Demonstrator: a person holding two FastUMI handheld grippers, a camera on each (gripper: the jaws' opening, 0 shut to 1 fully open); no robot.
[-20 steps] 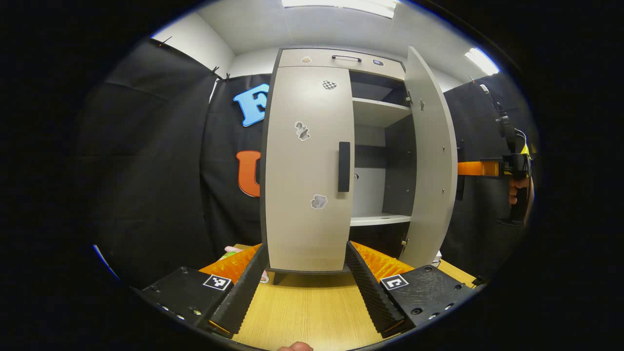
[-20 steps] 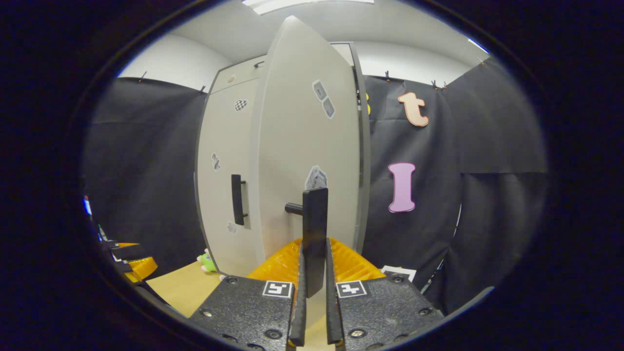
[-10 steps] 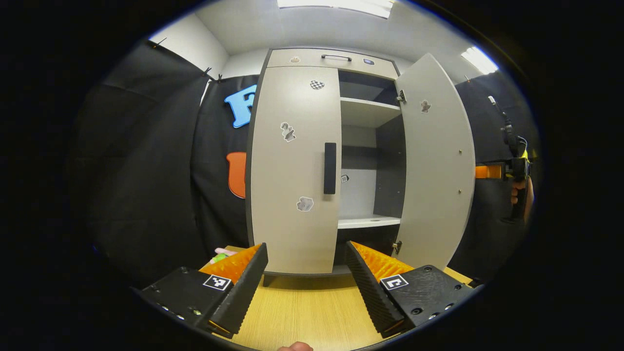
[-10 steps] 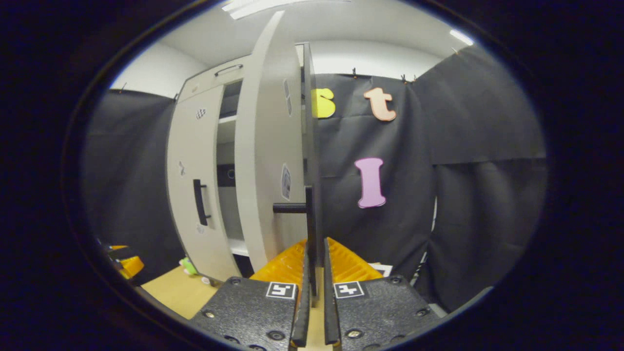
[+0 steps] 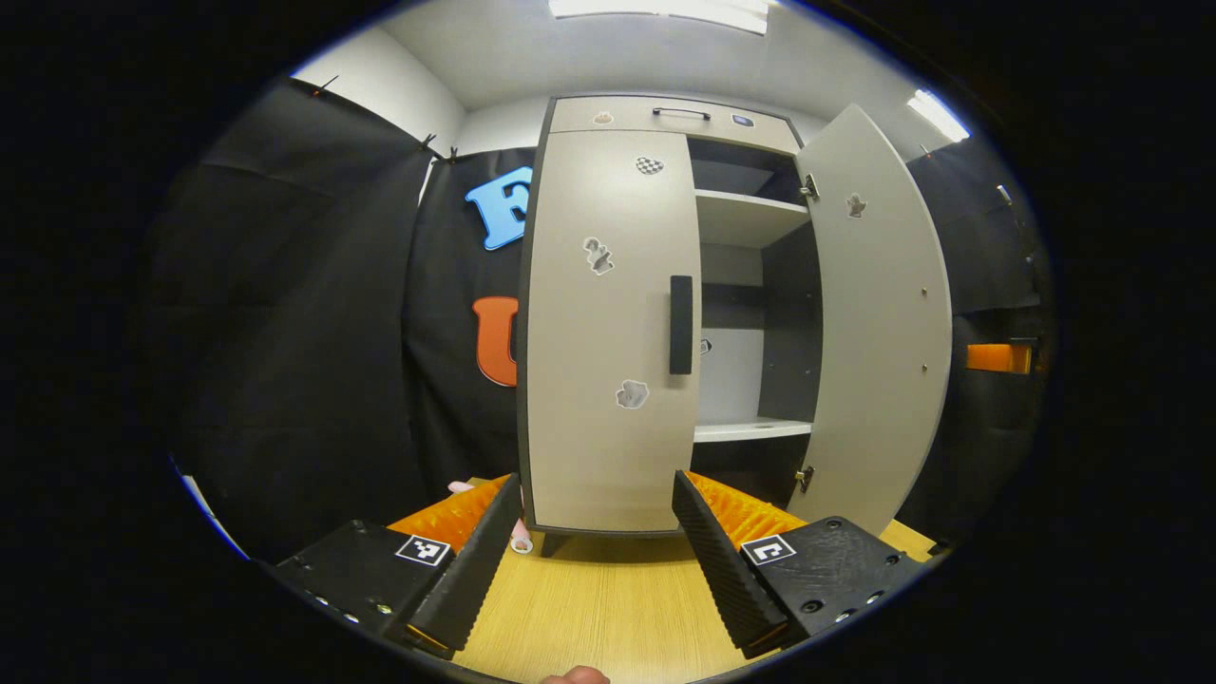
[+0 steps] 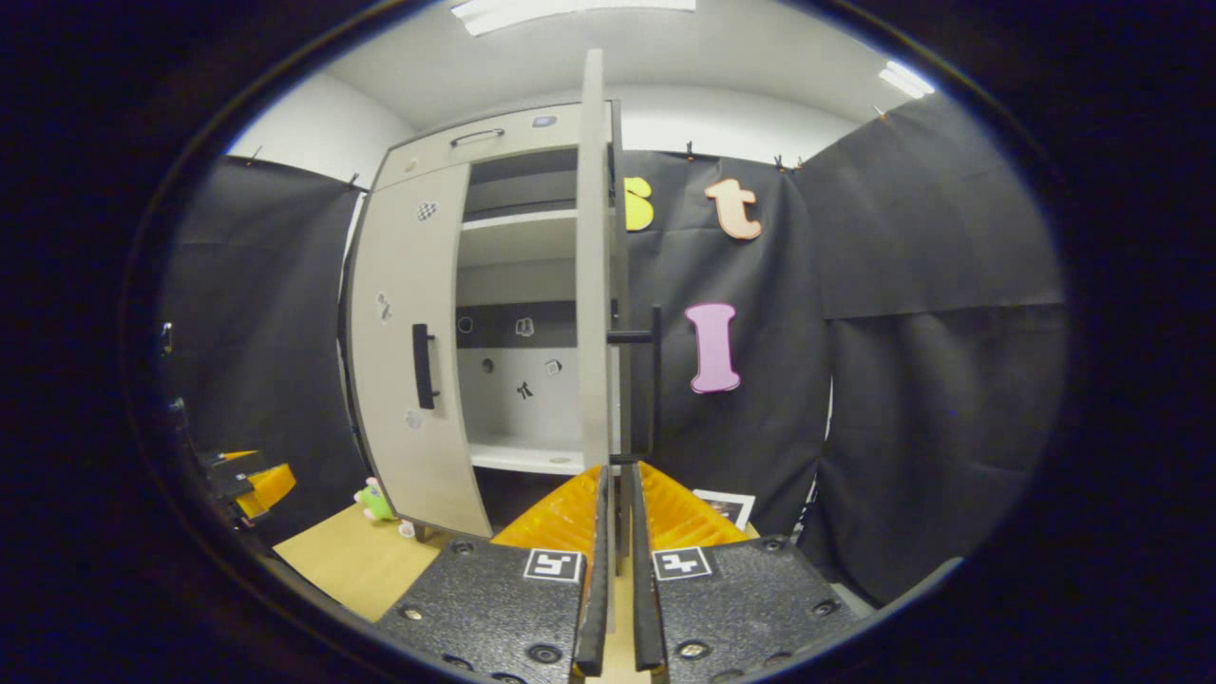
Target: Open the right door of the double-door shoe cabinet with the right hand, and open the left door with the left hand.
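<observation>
so the shoe cabinet (image 5: 665,114) sits dead centre in the left gripper view, standing on a wooden table (image 5: 608,608). its left door (image 5: 613,332) is flat shut, black handle (image 5: 680,325) along its right edge, a few little stickers on it. the right door (image 5: 879,323) is swung wide open over on the right of the frame, so you can see the shelves (image 5: 746,217) inside.

left gripper (image 5: 597,546) is at the bottom centre of that view, jaws spread wide with nothing between them, well short of the left door.

in the right gripper view the right door (image 6: 595,275) is edge-on, centre frame. the right gripper (image 6: 616,570) at bottom centre has its fingers nearly together around the right door's handle (image 6: 654,380), but honestly i can't tell if both pads are actually pressing on it. a small green toy (image 6: 373,502) sits at lower left by the cabinet foot.
</observation>
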